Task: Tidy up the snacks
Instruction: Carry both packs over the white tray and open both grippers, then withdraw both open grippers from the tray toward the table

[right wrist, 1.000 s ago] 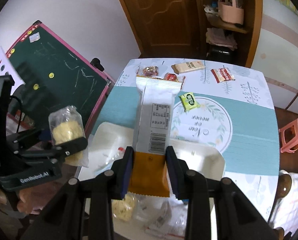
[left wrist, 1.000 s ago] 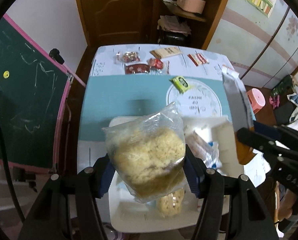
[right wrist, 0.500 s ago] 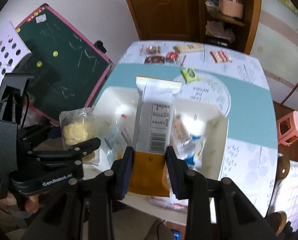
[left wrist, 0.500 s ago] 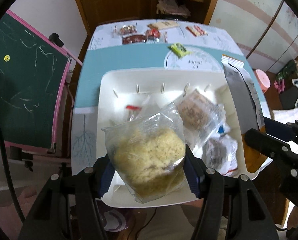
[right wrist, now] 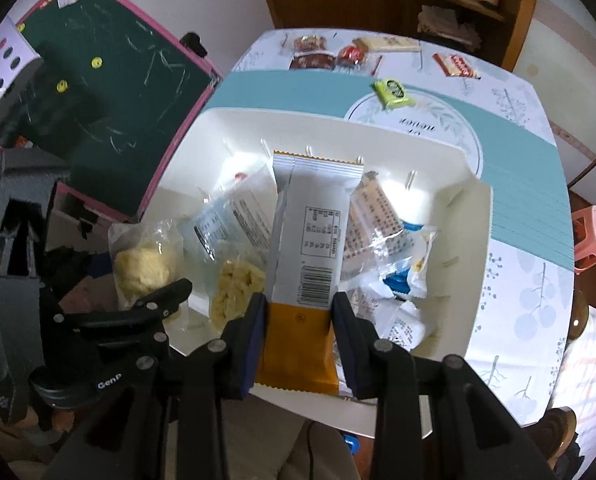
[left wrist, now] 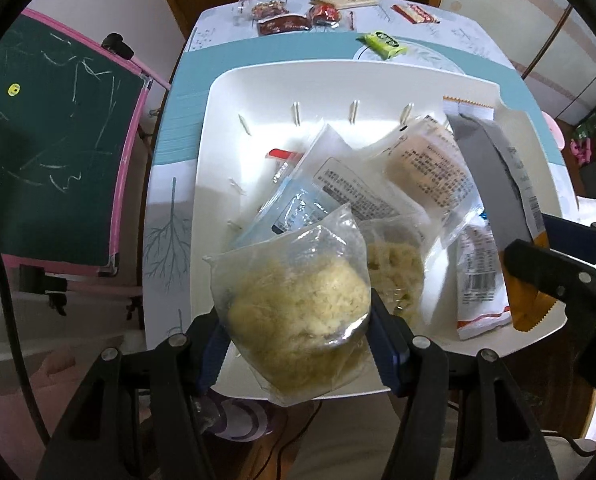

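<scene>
left gripper [left wrist: 298, 344]: clamped on a clear bag of pale crumbly snack [left wrist: 298, 304], pads pressing its sides so the bulging bag keeps the jaws fairly wide apart; it points steeply down over the near edge of the white tray [left wrist: 258, 84], which reads as lining the bag up for a drop.
right gripper [right wrist: 298, 340]: nearly closed on the orange end of a long white-and-orange wrapper [right wrist: 309, 240]; the flat pack needs only a narrow pinch, and holding it by one end lets the rest hang out over the tray.
white tray: sits on the near part of the table [right wrist: 517, 240], its open top facing both grippers; it seems to be the collecting place.
already in the tray: a second clear bag of crumbly snack [right wrist: 234, 284], printed transparent packets [left wrist: 361, 188] and a blue-and-white packet [right wrist: 401, 276], piled loosely toward the near side, leaving the far side bare.
still out on the table: a green sachet [right wrist: 391, 92], red-wrapped sweets [right wrist: 317, 54], a tan bar [right wrist: 389, 43] and a red-and-white pack [right wrist: 457, 66], lying well apart from the tray at the far edge, likely next to be gathered.
step in hand: both packs are over the tray but not released.
risk: the bag sits close to the near rim and could slide off if let go there.
</scene>
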`<state>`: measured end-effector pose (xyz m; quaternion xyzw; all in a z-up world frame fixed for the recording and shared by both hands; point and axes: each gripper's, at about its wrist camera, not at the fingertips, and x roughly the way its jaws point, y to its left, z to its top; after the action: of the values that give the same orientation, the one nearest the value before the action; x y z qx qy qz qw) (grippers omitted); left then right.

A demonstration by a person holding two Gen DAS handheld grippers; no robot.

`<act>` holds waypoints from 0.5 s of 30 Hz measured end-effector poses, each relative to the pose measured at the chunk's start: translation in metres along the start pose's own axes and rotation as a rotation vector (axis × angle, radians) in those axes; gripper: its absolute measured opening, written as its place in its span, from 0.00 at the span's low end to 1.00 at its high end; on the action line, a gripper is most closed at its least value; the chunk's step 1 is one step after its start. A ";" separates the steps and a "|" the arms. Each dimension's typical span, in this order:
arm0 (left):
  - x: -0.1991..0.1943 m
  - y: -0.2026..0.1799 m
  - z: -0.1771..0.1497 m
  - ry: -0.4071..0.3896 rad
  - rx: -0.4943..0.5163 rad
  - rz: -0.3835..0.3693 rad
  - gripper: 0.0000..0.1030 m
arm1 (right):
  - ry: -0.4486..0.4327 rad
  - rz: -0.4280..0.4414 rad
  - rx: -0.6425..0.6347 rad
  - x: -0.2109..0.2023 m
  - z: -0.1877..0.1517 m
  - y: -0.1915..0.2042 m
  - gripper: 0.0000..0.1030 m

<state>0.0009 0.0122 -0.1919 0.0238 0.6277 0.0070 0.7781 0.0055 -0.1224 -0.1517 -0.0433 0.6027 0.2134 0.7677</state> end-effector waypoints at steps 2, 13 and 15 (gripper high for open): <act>0.003 -0.001 0.001 0.002 0.004 0.010 0.59 | 0.018 0.002 -0.004 0.005 0.001 0.001 0.34; 0.004 -0.001 0.012 0.006 -0.027 0.017 0.91 | 0.055 -0.017 0.019 0.013 0.003 -0.008 0.46; 0.004 -0.001 0.013 0.009 -0.028 0.017 0.91 | 0.057 -0.018 0.023 0.014 0.003 -0.009 0.46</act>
<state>0.0140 0.0107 -0.1932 0.0183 0.6307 0.0225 0.7755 0.0138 -0.1256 -0.1656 -0.0461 0.6264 0.1983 0.7525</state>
